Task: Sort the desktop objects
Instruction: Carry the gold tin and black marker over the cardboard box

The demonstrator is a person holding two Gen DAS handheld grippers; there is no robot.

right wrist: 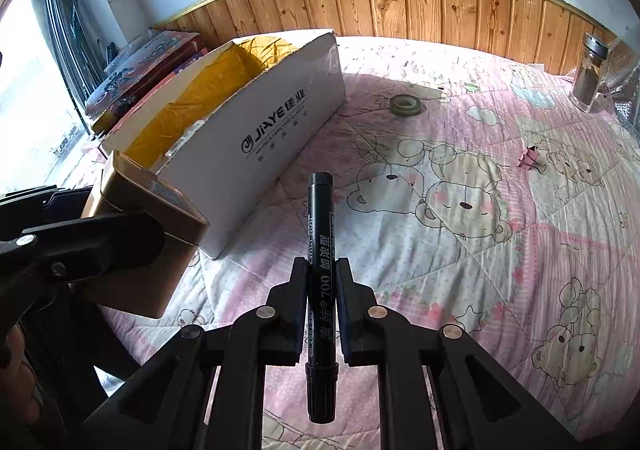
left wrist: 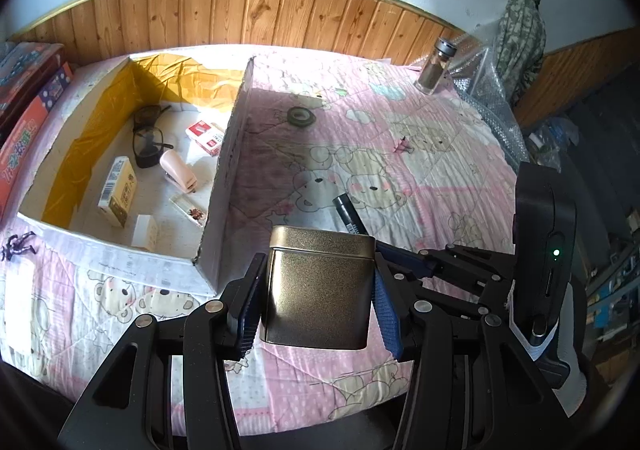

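Note:
My left gripper [left wrist: 316, 290] is shut on a gold metal tin [left wrist: 320, 290], held above the pink quilt just right of the white cardboard box [left wrist: 224, 186]. The tin [right wrist: 140, 226] also shows at the left of the right wrist view, by the box [right wrist: 256, 138]. My right gripper [right wrist: 322, 282] is shut on a black marker [right wrist: 320, 270] that points forward over the quilt; its tip shows in the left wrist view [left wrist: 350, 210]. The box holds glasses [left wrist: 146, 138], a pink stapler [left wrist: 178, 172] and small cartons.
A roll of dark tape [right wrist: 406, 105] lies on the quilt beyond the box. A glass jar [right wrist: 590, 70] stands at the far right. A pink binder clip [right wrist: 530, 160] lies right of centre. Boxed games [right wrist: 132, 74] are stacked left of the box.

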